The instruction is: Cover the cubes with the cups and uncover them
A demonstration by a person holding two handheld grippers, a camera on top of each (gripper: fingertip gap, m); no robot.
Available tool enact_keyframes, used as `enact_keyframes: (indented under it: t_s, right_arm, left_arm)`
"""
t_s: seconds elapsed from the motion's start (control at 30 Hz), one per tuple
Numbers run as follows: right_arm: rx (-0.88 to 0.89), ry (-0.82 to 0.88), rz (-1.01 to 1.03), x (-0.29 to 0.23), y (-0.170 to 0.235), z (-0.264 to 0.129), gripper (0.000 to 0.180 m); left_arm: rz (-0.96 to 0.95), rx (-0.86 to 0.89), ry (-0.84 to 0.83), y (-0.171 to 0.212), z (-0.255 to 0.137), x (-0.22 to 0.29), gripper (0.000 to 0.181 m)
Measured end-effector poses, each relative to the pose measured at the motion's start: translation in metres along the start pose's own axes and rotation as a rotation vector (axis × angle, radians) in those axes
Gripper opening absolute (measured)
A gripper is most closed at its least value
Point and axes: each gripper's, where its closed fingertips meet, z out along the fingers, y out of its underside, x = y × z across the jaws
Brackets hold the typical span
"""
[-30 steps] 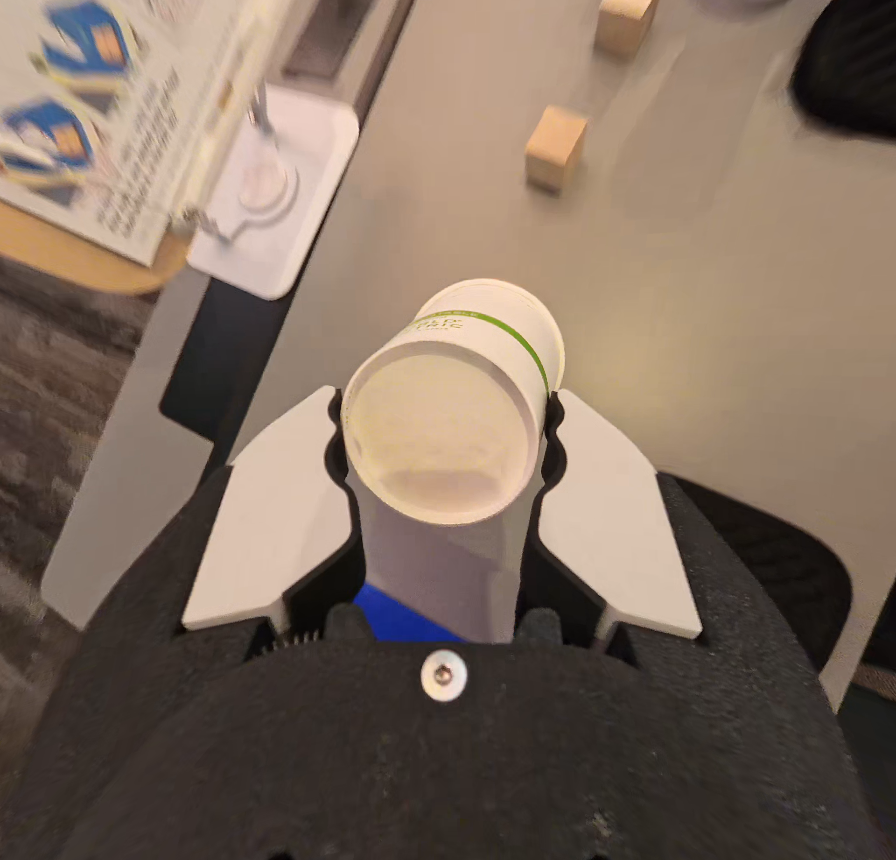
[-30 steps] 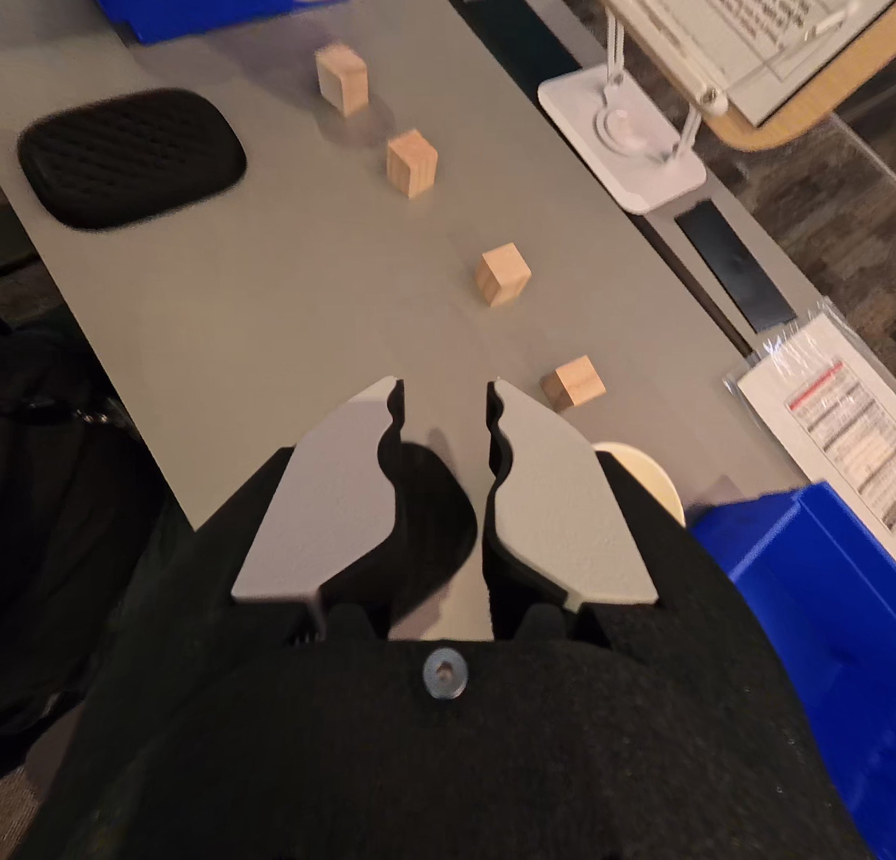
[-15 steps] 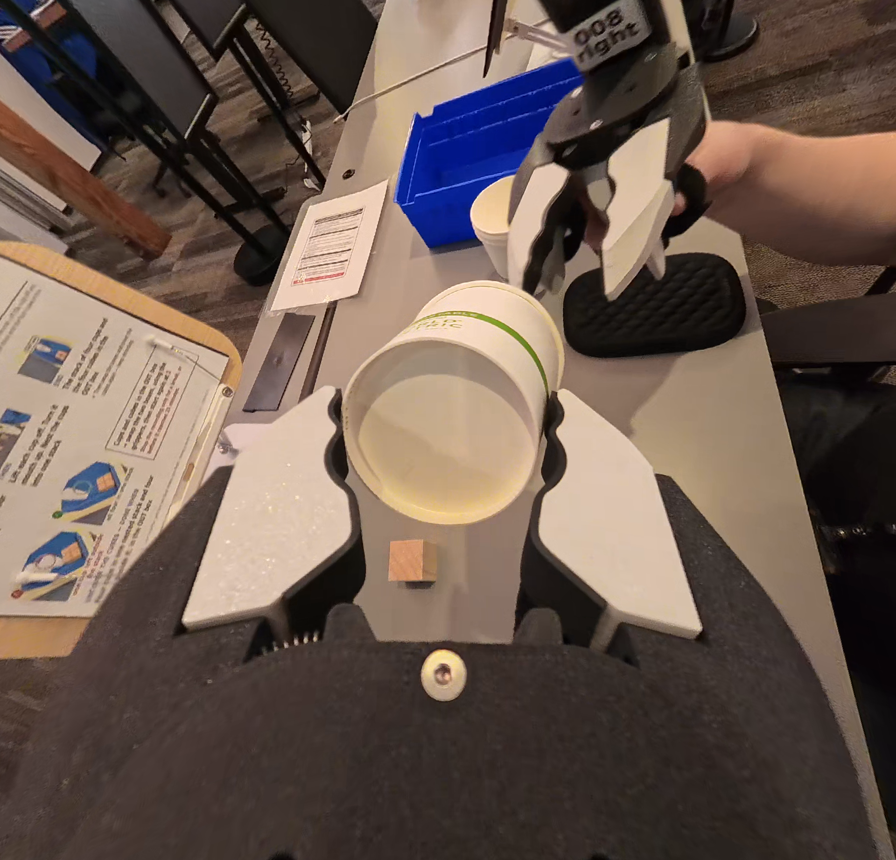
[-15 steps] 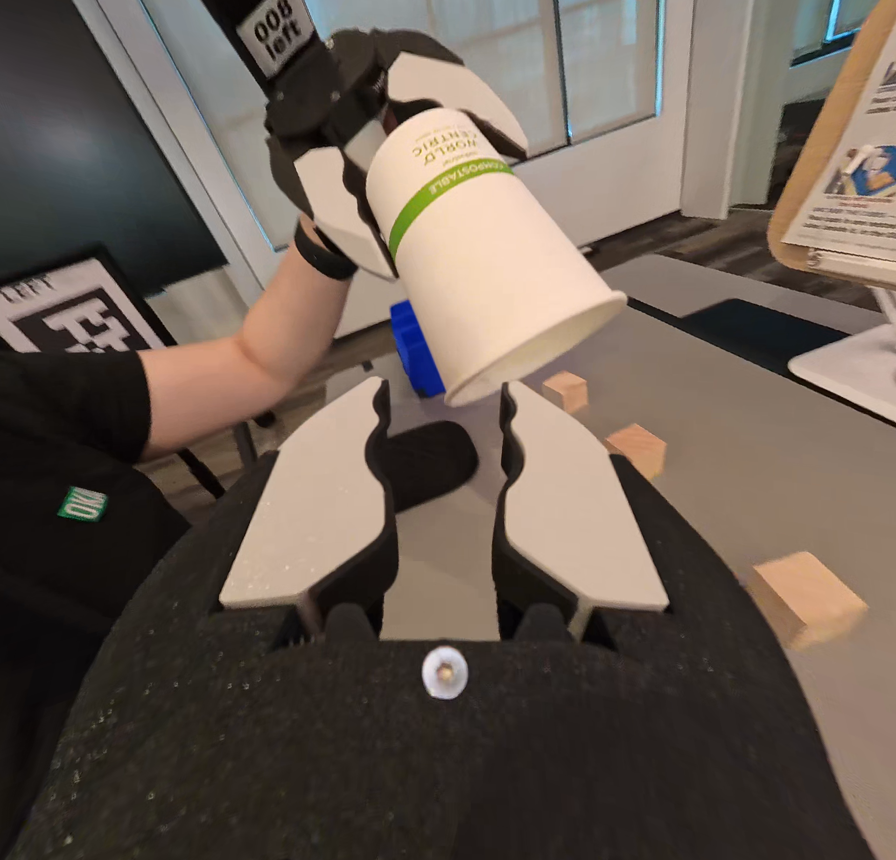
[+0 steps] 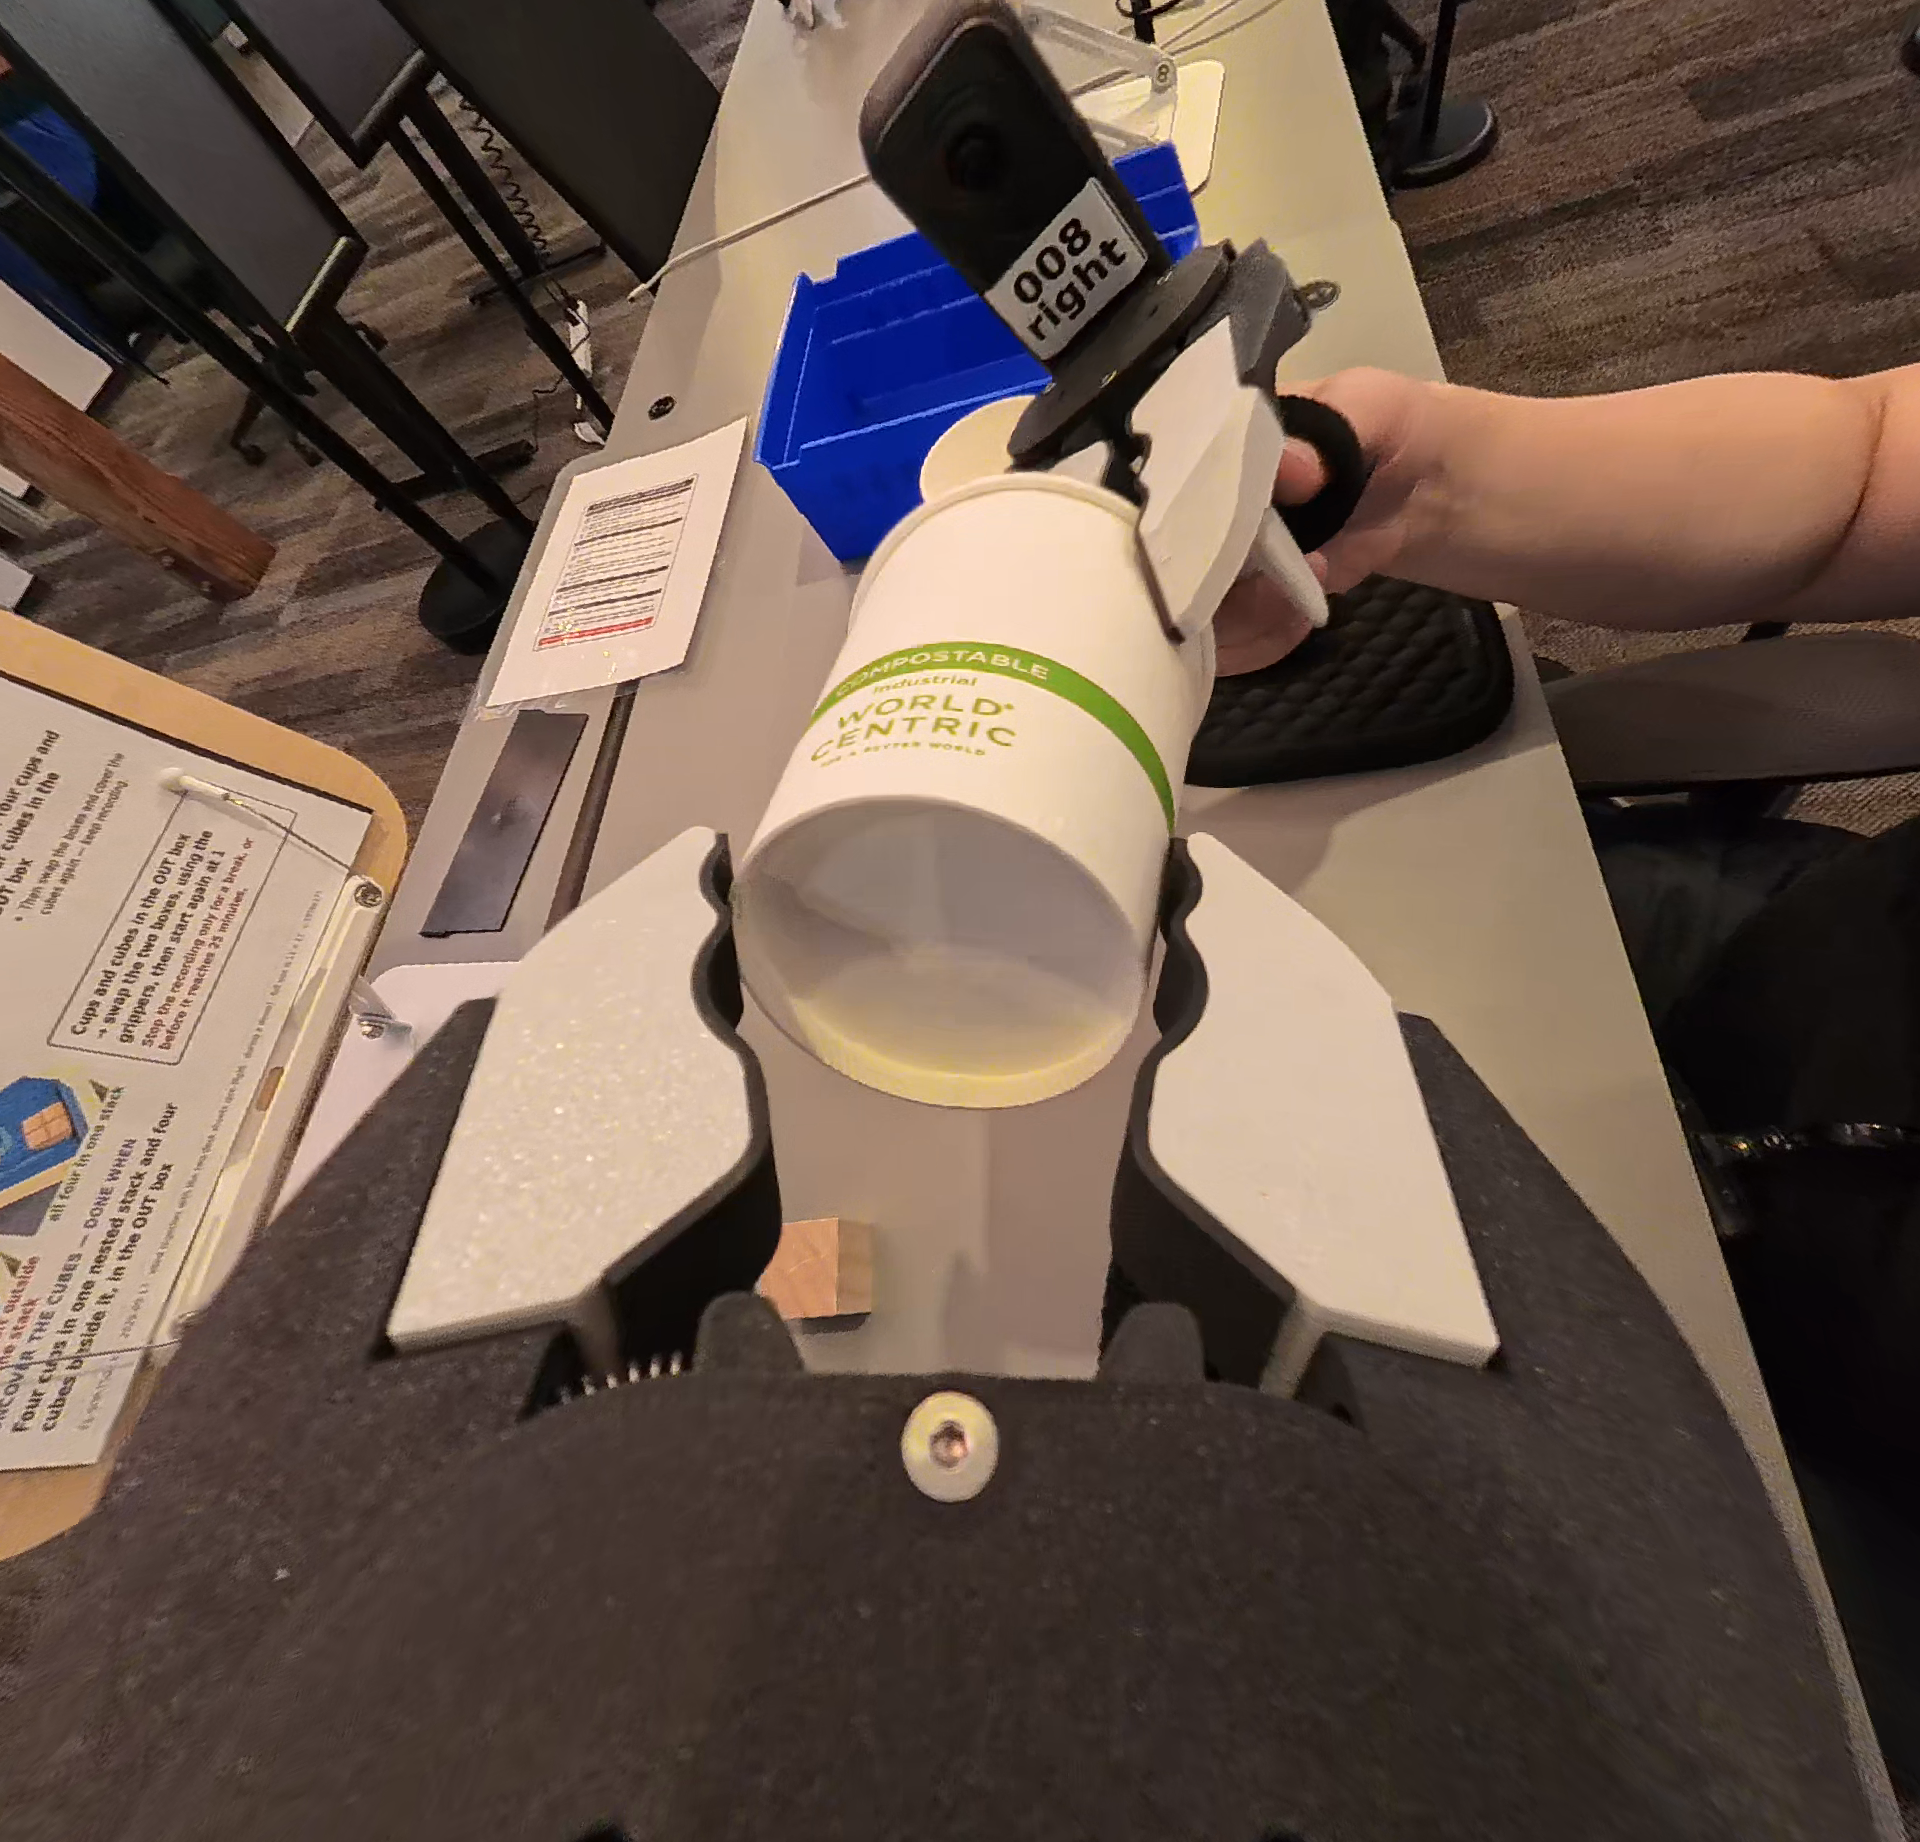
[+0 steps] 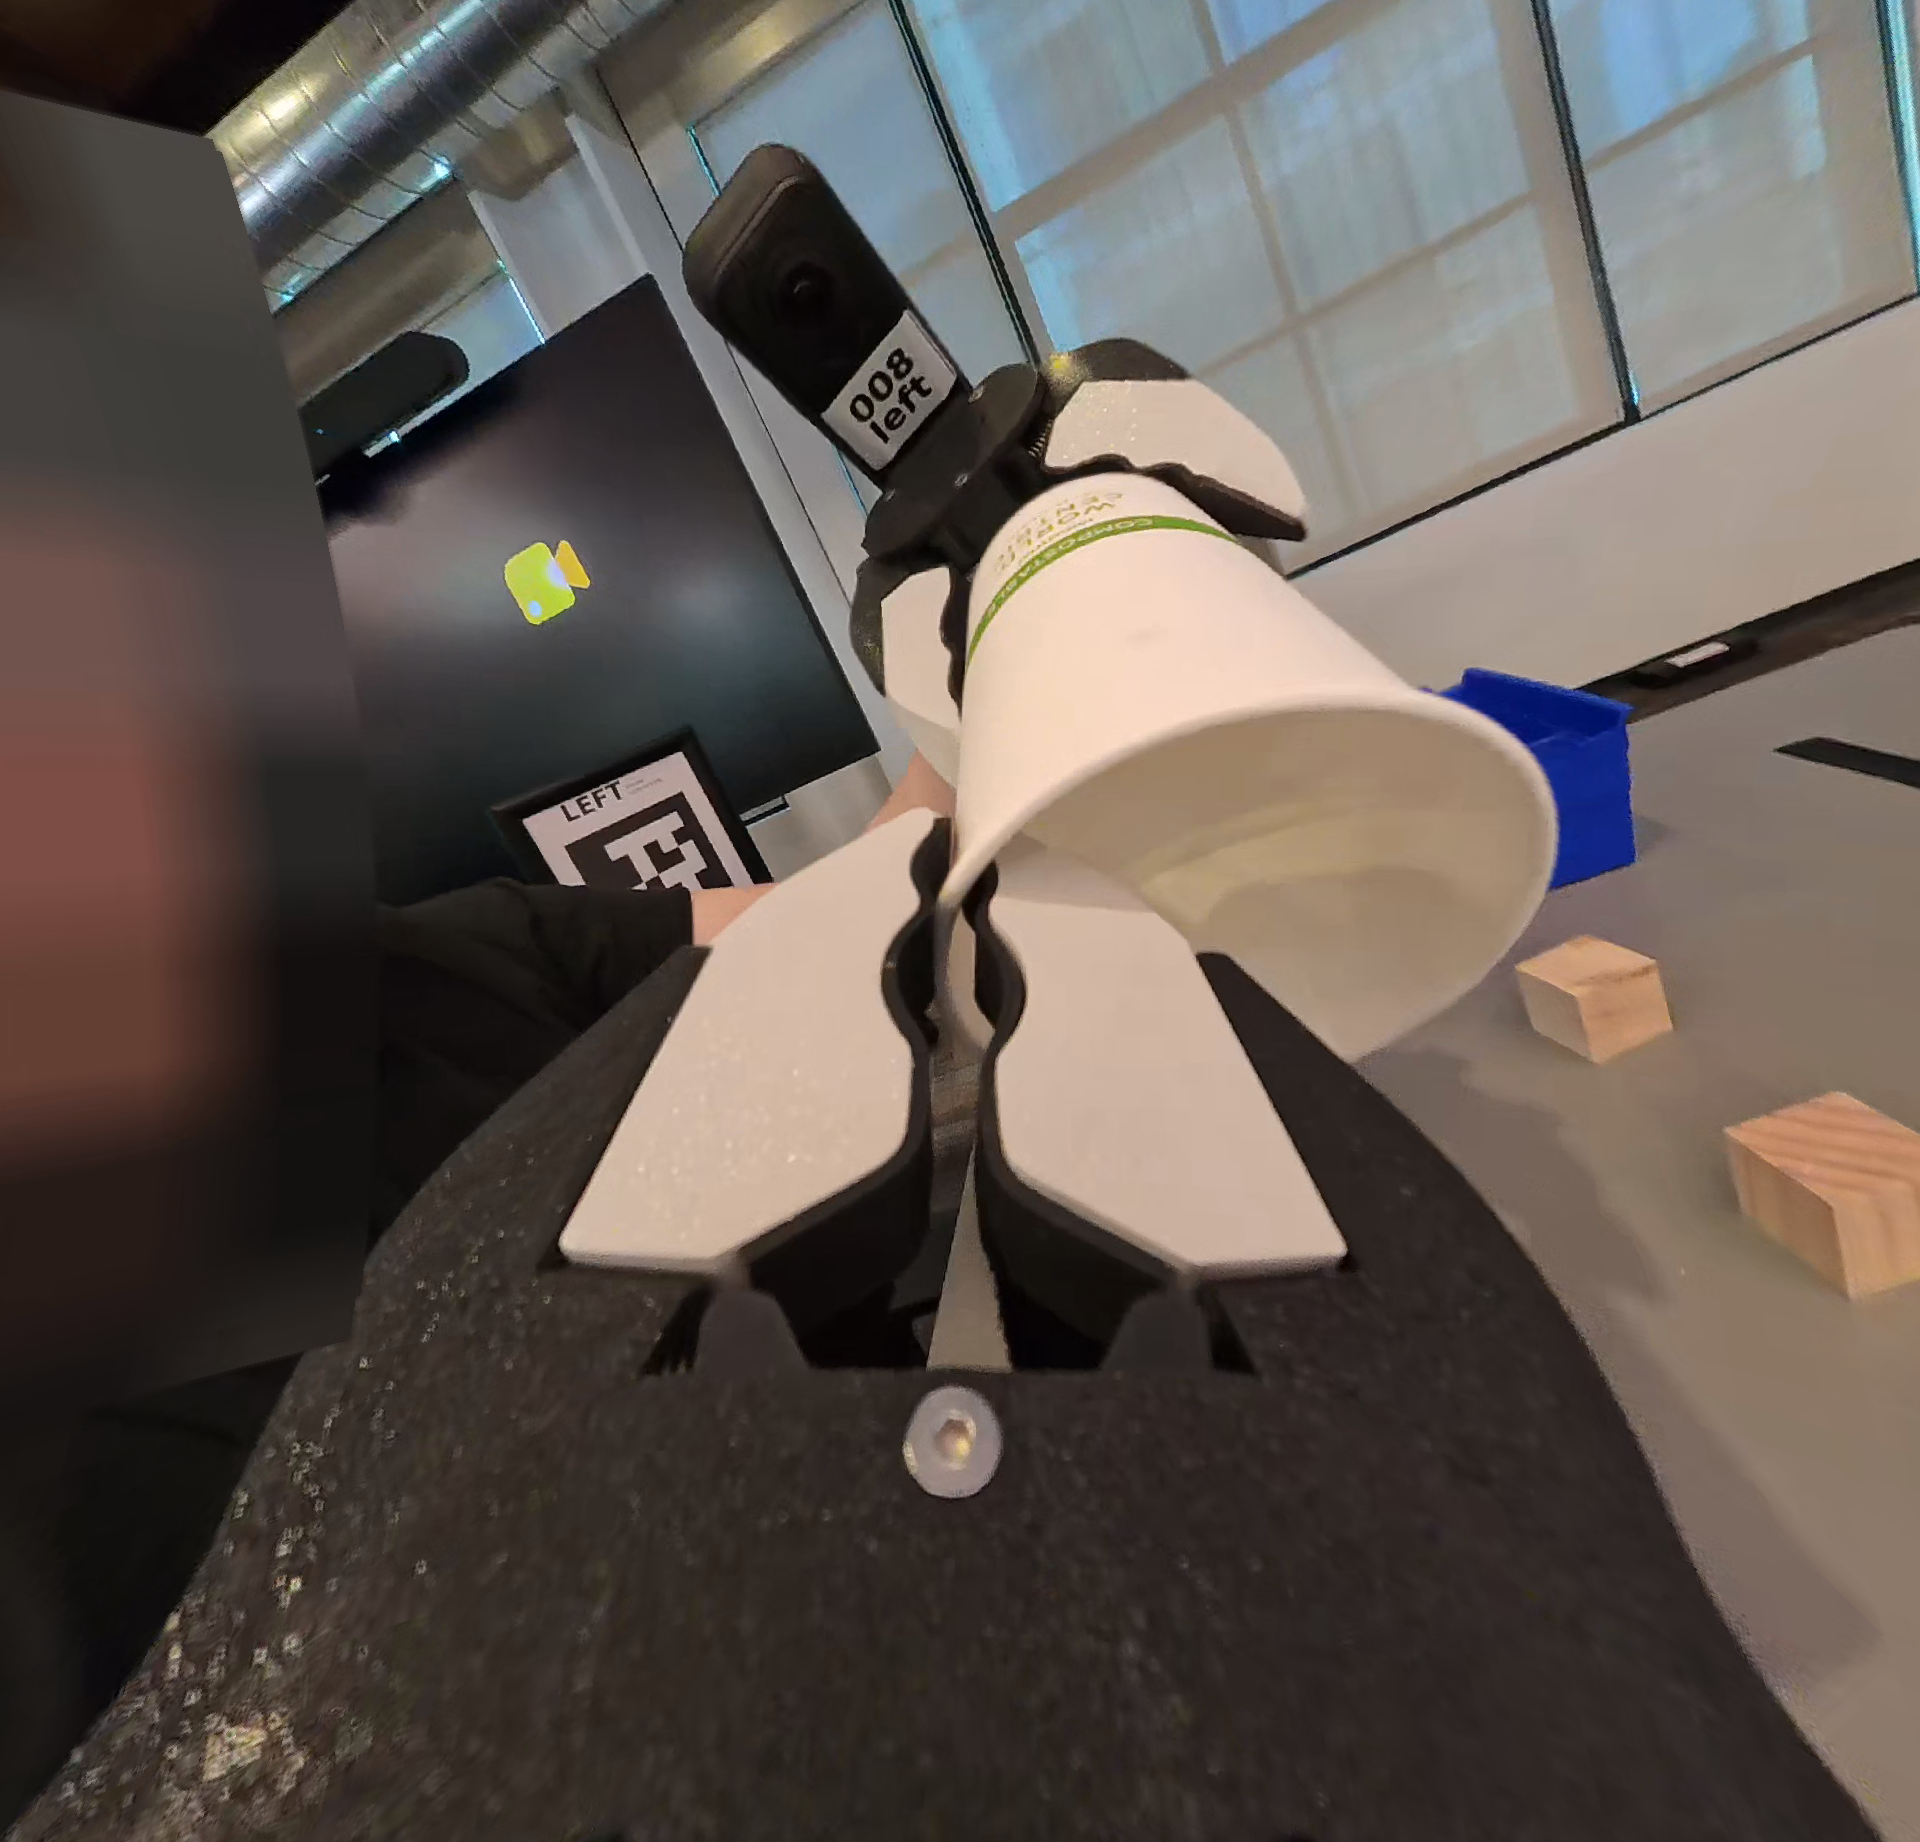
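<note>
A white paper cup with a green band (image 5: 997, 753) is held in the air, lying almost level between both grippers. My left gripper (image 5: 951, 857) is shut on its base end. My right gripper (image 6: 951, 893) is shut on the cup's rim (image 6: 1195, 753), with the cup wall pinched between its fingers. The right gripper also shows in the left wrist view (image 5: 1184, 535), at the cup's far end. One wooden cube (image 5: 821, 1273) lies on the table under the left gripper. Two more cubes (image 6: 1595, 997) (image 6: 1839, 1190) lie to the right of the right gripper.
A blue bin (image 5: 883, 390) stands on the grey table (image 5: 1403, 961) beyond the cup, with another white cup (image 5: 956, 457) beside it. A black pad (image 5: 1351, 691) lies at the right, a paper sheet (image 5: 623, 566) and an instruction board (image 5: 156, 1013) at the left. A second blue bin (image 6: 1558, 753) stands farther off.
The left gripper tipped the cup up toward the right gripper. The right gripper rose from above the table, met the cup and closed on its rim.
</note>
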Motion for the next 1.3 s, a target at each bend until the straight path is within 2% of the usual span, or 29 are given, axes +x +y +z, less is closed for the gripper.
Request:
enact_keyframes:
  t_s: [0.2,0.37,0.53,0.63,0.73,0.93,1.3]
  right_arm:
    - [-0.045,0.039,-0.013,-0.002,0.001,-0.012,0.000]
    - [-0.199,0.296,-0.145,-0.005,-0.023,-0.055,0.000]
    - [-0.627,0.775,-0.282,0.003,-0.069,-0.143,0.000]
    - [-0.890,0.916,-0.188,-0.003,-0.081,-0.189,0.000]
    - [-1.077,1.023,-0.095,-0.005,-0.086,-0.226,0.000]
    - [-1.348,1.018,0.058,-0.003,-0.058,-0.262,0.000]
    - [-1.461,0.990,0.141,0.016,-0.023,-0.277,0.000]
  left_arm:
    - [-0.008,0.013,-0.045,0.012,-0.005,-0.001,0.081]
    - [-0.061,-0.023,-0.113,0.049,-0.024,-0.008,0.076]
    - [-0.113,-0.098,-0.186,0.094,-0.036,-0.014,0.069]
    - [-0.116,-0.128,-0.205,0.108,-0.038,-0.012,0.067]
    - [-0.116,-0.131,-0.220,0.110,-0.037,-0.010,0.067]
    - [-0.119,-0.135,-0.221,0.110,-0.034,-0.005,0.071]
    - [-0.121,-0.157,-0.233,0.115,-0.044,0.000,0.070]
